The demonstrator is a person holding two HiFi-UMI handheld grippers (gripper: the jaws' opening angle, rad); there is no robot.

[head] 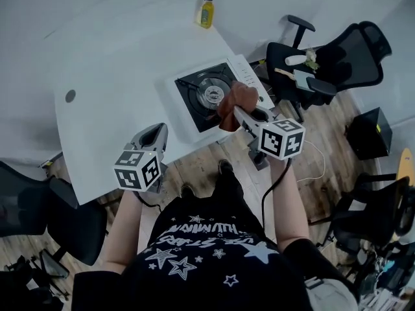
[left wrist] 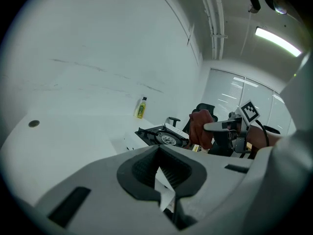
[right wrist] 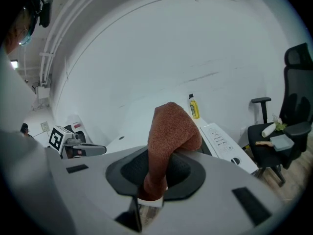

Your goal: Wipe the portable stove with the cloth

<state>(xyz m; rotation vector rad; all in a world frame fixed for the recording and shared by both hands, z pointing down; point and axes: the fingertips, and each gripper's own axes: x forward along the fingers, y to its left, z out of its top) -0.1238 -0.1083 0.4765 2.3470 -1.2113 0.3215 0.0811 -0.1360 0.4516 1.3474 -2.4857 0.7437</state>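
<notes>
The portable stove (head: 209, 96) sits at the near right corner of the white table (head: 123, 76), its black top and round burner (head: 213, 94) showing. My right gripper (head: 235, 112) is shut on a brown cloth (head: 232, 103), which hangs in a bunch over the stove's near right edge. In the right gripper view the cloth (right wrist: 166, 146) rises from between the shut jaws. My left gripper (head: 154, 135) hangs at the table's front edge, left of the stove, shut with nothing in it. The left gripper view shows the stove (left wrist: 161, 136) and the cloth (left wrist: 201, 129) ahead to the right.
A yellow bottle (head: 205, 11) stands at the table's far edge behind the stove. A black office chair (head: 324, 67) with items on its seat stands right of the table. A round grommet (head: 70, 96) is in the tabletop at left. More chairs stand at both lower corners.
</notes>
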